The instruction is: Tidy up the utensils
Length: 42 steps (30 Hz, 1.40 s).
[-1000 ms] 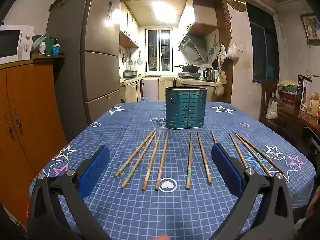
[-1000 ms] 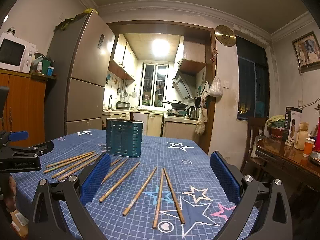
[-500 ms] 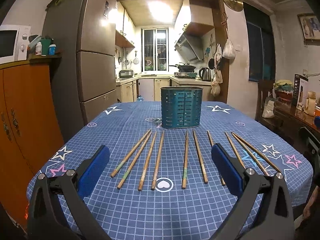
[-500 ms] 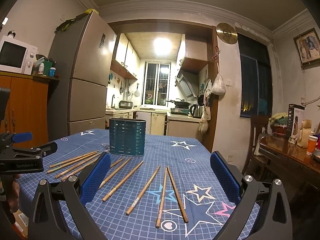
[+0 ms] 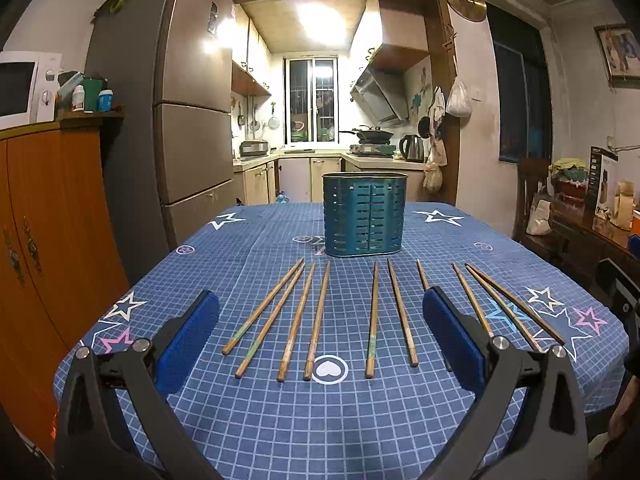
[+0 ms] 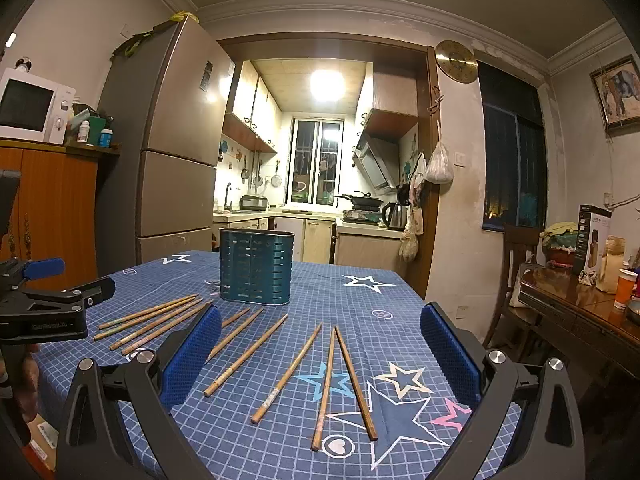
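I hold a gripper in each hand above the near edge of a table (image 5: 280, 420) covered in a blue checked cloth with stars. My left gripper (image 5: 320, 336) has its blue pads spread wide, holding nothing. My right gripper (image 6: 320, 356) is spread just as wide and is also empty.

Wooden chopsticks (image 5: 316, 320) lie flat on the cloth in a loose fan, thin ends pointing away from me toward a holder (image 5: 365, 220). From my left gripper's camera I count ten: four to the left, two near the middle, one partly hidden behind the right pad, and three more on the far right. The first two on the left lie close together, almost touching at their far tips. On the right, two sticks meet at their far ends and splay apart toward me.

The holder is a teal oval metal tub with slotted walls, standing upright just beyond the far tips of the chopsticks, near the table's middle. I cannot see into it.

From my right gripper's camera, the holder (image 6: 256, 266) sits left of centre, and three chopsticks (image 6: 328, 384) lie between my pads. My left gripper (image 6: 60, 300) shows at the left edge, hovering above the cloth.

Beyond the table stand a fridge (image 5: 176, 120), an orange cupboard (image 5: 48, 220) with a microwave (image 5: 20, 88) on top, and a lit kitchen (image 5: 320, 120).
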Available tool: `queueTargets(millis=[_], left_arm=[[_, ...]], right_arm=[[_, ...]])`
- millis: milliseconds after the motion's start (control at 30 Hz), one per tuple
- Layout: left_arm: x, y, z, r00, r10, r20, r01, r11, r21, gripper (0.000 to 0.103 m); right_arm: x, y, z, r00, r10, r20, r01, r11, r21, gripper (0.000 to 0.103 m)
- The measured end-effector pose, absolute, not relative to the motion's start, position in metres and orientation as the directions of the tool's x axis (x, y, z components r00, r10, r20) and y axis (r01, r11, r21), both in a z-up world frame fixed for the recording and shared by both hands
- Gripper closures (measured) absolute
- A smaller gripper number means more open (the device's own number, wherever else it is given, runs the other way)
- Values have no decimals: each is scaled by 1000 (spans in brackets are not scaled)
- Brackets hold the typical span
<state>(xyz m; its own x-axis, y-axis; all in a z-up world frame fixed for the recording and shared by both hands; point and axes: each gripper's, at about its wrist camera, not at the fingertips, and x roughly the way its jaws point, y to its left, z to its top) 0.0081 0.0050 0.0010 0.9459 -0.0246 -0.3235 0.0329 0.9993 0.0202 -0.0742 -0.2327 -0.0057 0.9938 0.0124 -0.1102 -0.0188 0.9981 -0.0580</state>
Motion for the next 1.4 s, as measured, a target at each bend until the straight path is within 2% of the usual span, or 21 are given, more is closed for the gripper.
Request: queueTargets(millis=[1400], left_arm=[[13, 2, -4, 944, -17, -329, 31, 999, 37, 5]], right_arm=[[-70, -230, -7, 993, 25, -115, -33, 997, -67, 3]])
